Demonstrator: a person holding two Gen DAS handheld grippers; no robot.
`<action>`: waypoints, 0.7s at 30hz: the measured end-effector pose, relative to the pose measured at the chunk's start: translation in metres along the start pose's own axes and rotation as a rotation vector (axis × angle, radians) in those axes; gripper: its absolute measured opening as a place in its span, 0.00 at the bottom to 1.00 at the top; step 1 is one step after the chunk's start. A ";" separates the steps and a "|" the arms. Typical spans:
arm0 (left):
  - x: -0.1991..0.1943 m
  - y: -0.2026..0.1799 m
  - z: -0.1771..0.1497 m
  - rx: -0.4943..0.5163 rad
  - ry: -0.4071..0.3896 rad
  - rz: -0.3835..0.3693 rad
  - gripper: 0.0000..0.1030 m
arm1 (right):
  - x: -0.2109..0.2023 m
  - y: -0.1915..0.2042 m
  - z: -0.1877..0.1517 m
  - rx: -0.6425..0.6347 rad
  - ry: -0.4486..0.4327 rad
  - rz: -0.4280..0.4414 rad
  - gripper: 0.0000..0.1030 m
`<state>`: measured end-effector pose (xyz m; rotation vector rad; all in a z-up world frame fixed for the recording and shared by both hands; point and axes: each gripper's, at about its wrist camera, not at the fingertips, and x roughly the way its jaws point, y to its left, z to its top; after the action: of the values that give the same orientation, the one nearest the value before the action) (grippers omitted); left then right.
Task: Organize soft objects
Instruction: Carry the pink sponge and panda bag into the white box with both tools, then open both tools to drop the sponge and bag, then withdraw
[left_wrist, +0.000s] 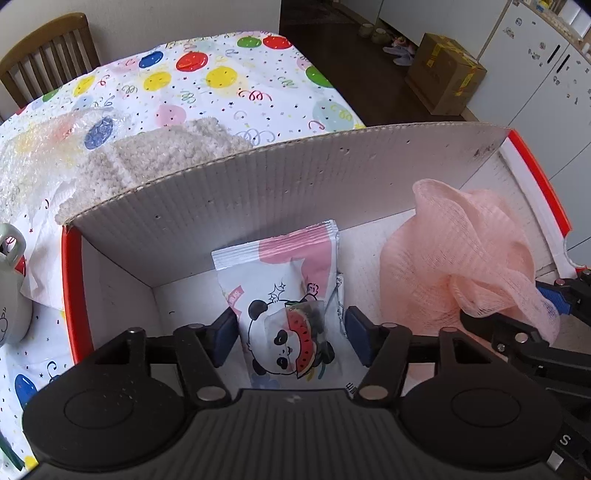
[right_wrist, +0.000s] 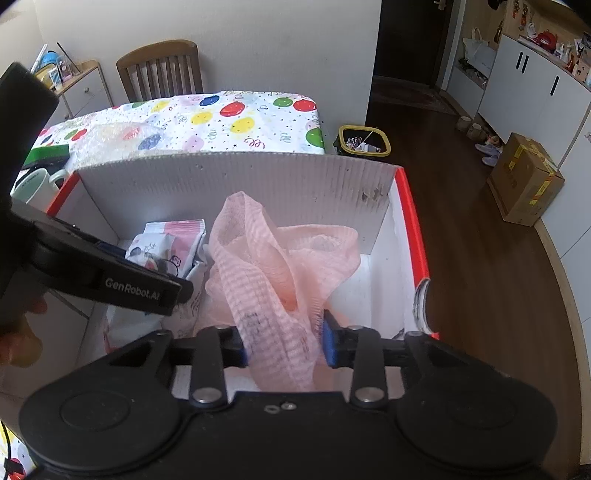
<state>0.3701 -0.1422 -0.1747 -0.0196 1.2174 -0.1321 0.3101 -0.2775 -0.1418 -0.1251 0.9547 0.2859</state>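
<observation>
Item 1, panda pouch (left_wrist: 284, 295). Location: inside the red-edged cardboard box (left_wrist: 70, 280), lying on its floor toward the left wall, top seam against the tall corrugated back wall. Handling, as judged: light, crinkly foil-type packet, soft-filled, slippery on its printed face; best taken across its narrow width or by the crimped top seam. Appearance: white and pink, cartoon panda holding a watermelon slice. The left gripper (left_wrist: 291, 334) straddles it with jaws apart, a pad on each side of the pouch with a gap visible on both sides, not pressing.

Item 2, pink mesh sponge (right_wrist: 273, 266). Location: same box, right half, heaped between the pouch and the right wall. Handling, as judged: very light, springy netting that compresses almost to nothing, snags easily, cannot break; any bunched fold gives a hold. Appearance: pale peach ruffled mesh, loosely opened, some dark marks on one fold. The right gripper (right_wrist: 284, 343) has a strip of mesh hanging between its blue pads; the jaws stand slack, the right pad clear of the mesh.

Outstanding: beige fleecy cloth (left_wrist: 155, 158) lies on the table behind the box's back wall, outside it.
</observation>
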 end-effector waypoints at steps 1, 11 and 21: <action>-0.001 -0.001 0.000 -0.001 -0.004 0.000 0.64 | -0.001 -0.001 0.000 0.002 0.000 0.001 0.38; -0.022 -0.004 -0.002 -0.005 -0.067 -0.015 0.67 | -0.017 0.000 0.000 -0.014 -0.026 0.005 0.54; -0.059 -0.002 -0.012 -0.005 -0.152 -0.037 0.67 | -0.042 -0.005 -0.001 -0.002 -0.065 0.008 0.73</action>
<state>0.3386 -0.1374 -0.1239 -0.0560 1.0660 -0.1573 0.2882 -0.2900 -0.1081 -0.1132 0.8905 0.2966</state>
